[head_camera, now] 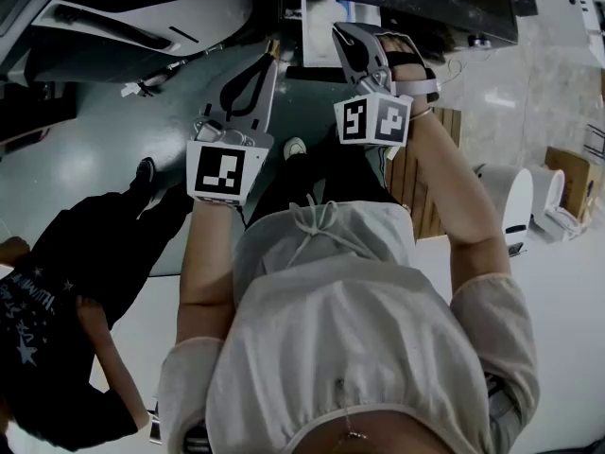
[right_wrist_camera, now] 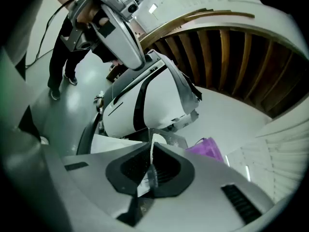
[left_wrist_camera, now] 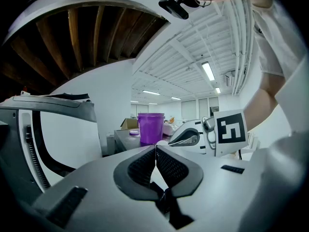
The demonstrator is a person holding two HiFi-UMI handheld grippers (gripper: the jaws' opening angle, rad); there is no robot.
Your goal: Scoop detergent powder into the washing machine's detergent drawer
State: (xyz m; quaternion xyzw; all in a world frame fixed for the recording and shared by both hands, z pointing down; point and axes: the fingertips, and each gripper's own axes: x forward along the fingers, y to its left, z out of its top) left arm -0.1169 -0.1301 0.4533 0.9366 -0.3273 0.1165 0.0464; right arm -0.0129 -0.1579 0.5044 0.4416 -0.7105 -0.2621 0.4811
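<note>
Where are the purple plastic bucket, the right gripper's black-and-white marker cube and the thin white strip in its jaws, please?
purple plastic bucket [left_wrist_camera: 151, 128]: left gripper view, side wall.
black-and-white marker cube [left_wrist_camera: 231, 129]: left gripper view, front face.
thin white strip [right_wrist_camera: 150, 153]: right gripper view, upper part.

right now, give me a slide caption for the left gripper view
Left gripper shut and empty, pointing toward a purple bucket, with the right gripper alongside.
</note>
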